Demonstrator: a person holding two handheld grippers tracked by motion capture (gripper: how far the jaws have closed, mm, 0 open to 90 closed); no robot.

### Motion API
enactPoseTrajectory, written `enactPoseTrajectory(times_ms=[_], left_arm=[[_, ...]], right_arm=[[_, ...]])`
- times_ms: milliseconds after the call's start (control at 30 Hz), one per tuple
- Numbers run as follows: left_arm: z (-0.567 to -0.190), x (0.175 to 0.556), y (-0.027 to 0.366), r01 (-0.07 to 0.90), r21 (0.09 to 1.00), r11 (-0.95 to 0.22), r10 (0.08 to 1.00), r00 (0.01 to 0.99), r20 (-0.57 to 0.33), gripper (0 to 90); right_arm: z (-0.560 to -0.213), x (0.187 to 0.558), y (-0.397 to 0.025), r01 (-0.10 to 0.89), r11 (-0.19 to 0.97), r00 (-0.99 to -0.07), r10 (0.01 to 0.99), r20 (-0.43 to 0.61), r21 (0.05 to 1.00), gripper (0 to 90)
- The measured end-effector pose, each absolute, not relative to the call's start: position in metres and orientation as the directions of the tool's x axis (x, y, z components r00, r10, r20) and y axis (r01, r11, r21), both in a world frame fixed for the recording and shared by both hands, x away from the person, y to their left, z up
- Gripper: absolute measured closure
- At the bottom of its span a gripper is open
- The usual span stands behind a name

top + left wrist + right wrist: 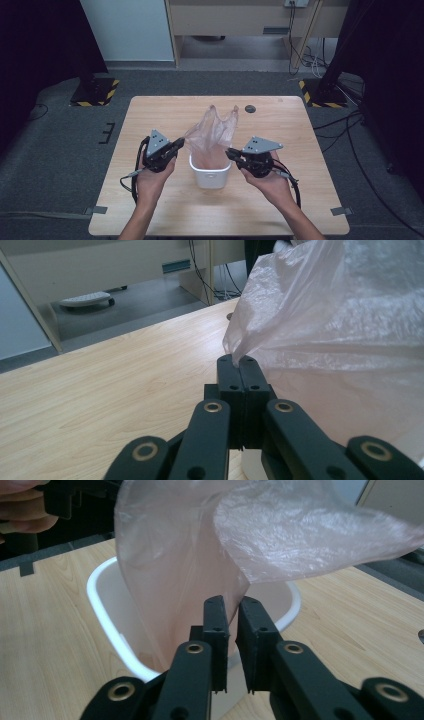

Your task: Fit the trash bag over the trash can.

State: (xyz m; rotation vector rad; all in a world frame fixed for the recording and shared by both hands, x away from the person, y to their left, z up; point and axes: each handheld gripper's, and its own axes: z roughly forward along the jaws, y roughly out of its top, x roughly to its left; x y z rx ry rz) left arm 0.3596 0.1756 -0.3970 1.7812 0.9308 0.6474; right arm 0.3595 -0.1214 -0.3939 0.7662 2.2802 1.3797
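Note:
A white bin (210, 176) stands at the middle of the wooden table (280, 130). A thin pink plastic bag (214, 131) rises out of it, with its loose top pointing toward the far side. My left gripper (180, 144) is at the bin's left and is shut on the bag's edge; in the left gripper view the film (340, 315) bunches into the closed jaw tips (240, 361). My right gripper (230, 152) is at the bin's right rim. Its jaws (232, 605) stand a narrow gap apart right in front of the bag (200, 555), over the bin's rim (100, 597).
A dark round hole (250, 108) sits in the table near its far edge. Grey tape tabs (98, 210) mark the front corners. Stand bases with hazard stripes (95, 92) and cables (345, 125) lie on the floor beyond the table.

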Motion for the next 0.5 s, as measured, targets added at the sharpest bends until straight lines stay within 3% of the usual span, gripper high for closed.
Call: enactPoseTrajectory(times_ms=[200,333,500], left_arm=[[-0.395,0.359,0.172,0.279,0.926,-0.253,0.818,0.573,0.051,90.0],[-0.395,0.359,0.171,0.274,0.928,-0.251,0.815,0.577,0.050,90.0],[-0.396,0.361,0.175,0.287,0.931,-0.226,0.829,0.559,0.028,90.0]], right_arm=[[-0.390,0.367,-0.117,0.280,0.355,-0.778,0.628,-0.006,0.892,72.2],[-0.387,0.369,-0.116,0.280,0.352,-0.771,0.637,-0.009,0.893,90.0],[-0.384,0.355,-0.119,0.251,0.357,-0.778,0.627,-0.032,0.900,90.0]])
